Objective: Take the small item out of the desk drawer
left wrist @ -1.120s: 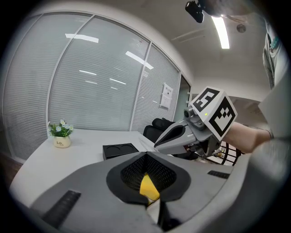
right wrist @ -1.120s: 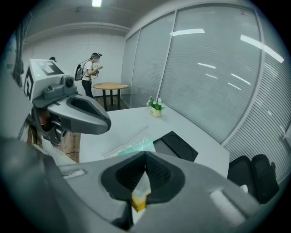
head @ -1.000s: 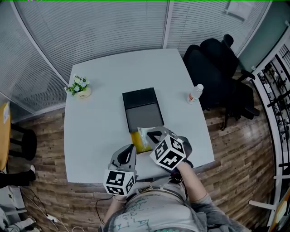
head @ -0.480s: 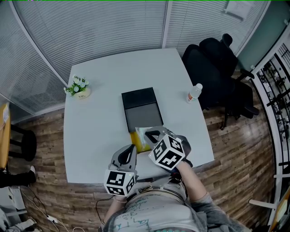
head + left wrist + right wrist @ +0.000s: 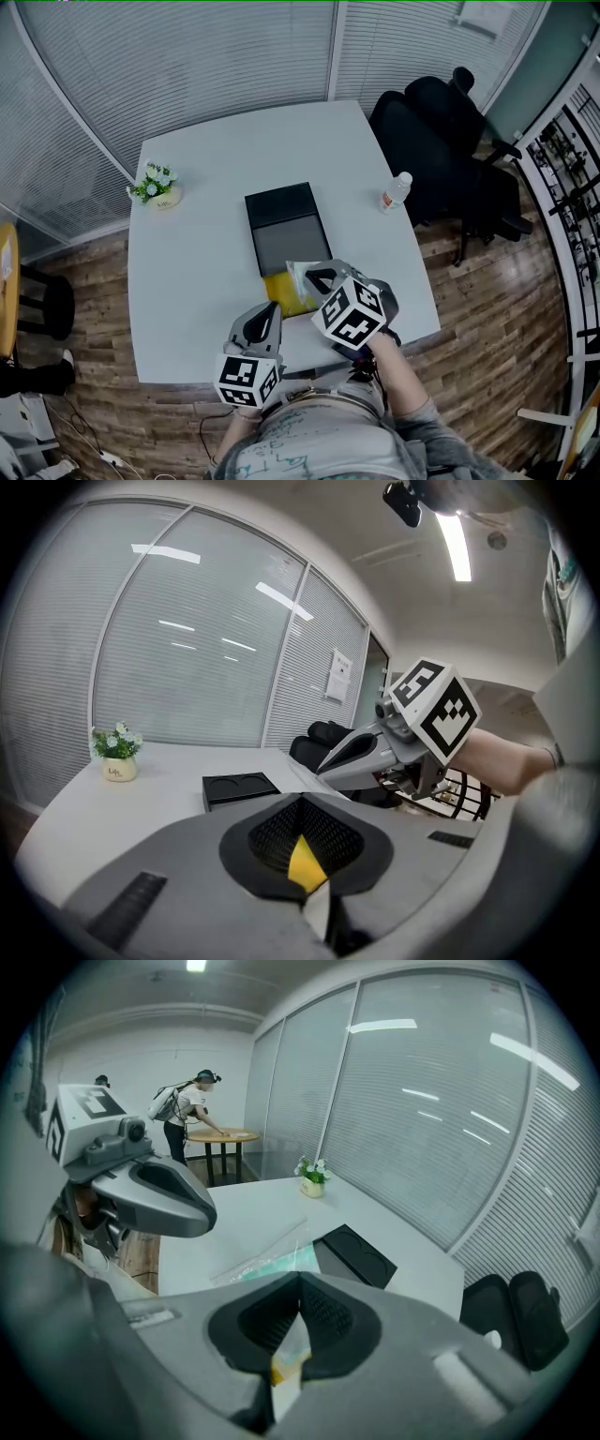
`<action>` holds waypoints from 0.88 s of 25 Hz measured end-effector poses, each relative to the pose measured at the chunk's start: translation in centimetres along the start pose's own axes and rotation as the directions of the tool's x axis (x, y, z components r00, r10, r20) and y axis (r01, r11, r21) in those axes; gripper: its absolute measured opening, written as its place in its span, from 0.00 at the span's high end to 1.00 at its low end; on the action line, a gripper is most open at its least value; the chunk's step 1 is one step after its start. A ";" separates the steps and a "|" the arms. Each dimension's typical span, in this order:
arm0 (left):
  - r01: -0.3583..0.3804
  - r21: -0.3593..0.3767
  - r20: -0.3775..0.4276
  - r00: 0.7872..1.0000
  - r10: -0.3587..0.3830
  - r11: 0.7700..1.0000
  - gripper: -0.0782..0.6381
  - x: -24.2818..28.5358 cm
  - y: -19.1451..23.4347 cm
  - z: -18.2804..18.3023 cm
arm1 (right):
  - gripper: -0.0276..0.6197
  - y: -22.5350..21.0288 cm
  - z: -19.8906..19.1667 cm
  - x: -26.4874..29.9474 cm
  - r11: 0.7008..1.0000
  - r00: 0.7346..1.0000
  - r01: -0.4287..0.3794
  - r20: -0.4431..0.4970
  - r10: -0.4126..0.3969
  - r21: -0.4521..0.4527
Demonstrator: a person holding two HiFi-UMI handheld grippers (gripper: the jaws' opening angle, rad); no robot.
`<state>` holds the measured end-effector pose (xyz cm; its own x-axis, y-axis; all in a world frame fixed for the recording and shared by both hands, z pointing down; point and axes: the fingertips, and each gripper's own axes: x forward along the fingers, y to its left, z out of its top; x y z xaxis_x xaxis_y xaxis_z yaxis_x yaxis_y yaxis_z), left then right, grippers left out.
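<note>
A clear plastic bag (image 5: pixel 306 277) with a yellow item (image 5: pixel 286 296) in it is held just above the white table (image 5: pixel 197 272), in front of the low black drawer box (image 5: pixel 285 228). My right gripper (image 5: pixel 317 277) is shut on the bag's edge; the bag (image 5: pixel 274 1260) stretches out ahead of its jaws in the right gripper view. My left gripper (image 5: pixel 273 313) is shut on the yellow end, and a yellow sliver (image 5: pixel 305 862) shows between its jaws. The right gripper's body crosses the left gripper view on the right.
A small potted plant (image 5: pixel 156 183) stands at the table's far left and a water bottle (image 5: pixel 393 191) at its right edge. Black office chairs (image 5: pixel 441 122) stand beyond the right corner. In the right gripper view a person (image 5: pixel 192 1115) works at a distant round table.
The head view has drifted slightly, so the table sits a little further left. Both grippers stay shut on the bag in nearly the same place.
</note>
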<state>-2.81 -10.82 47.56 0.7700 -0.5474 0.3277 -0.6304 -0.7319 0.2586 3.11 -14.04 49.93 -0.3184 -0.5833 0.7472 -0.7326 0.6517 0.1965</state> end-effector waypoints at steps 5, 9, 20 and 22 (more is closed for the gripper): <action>0.019 0.006 -0.015 1.000 -0.019 1.000 0.89 0.9 -0.9 -0.2 | 0.95 -2.3 -2.7 -0.9 0.998 0.998 0.050 -0.039 -0.048 0.032; 0.032 0.012 -0.024 0.999 -0.032 0.999 0.90 1.5 -1.6 -0.4 | 0.95 -4.1 -5.1 -1.7 0.995 0.995 0.082 -0.068 -0.078 0.063; 0.051 0.025 -0.038 0.998 -0.050 0.998 0.89 3.0 -3.6 -0.4 | 0.95 -7.4 -10.7 -3.9 0.978 0.983 0.147 -0.134 -0.128 0.146; 0.058 0.028 -0.038 0.998 -0.057 0.998 0.89 3.2 -4.1 -0.4 | 0.95 -7.5 -11.2 -4.0 0.977 0.982 0.147 -0.137 -0.126 0.152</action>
<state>2.23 -9.43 47.95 0.8004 -0.4892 0.3465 -0.5816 -0.7736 0.2514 16.63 -11.19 52.53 -0.1378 -0.5891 0.7962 -0.8541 0.4777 0.2056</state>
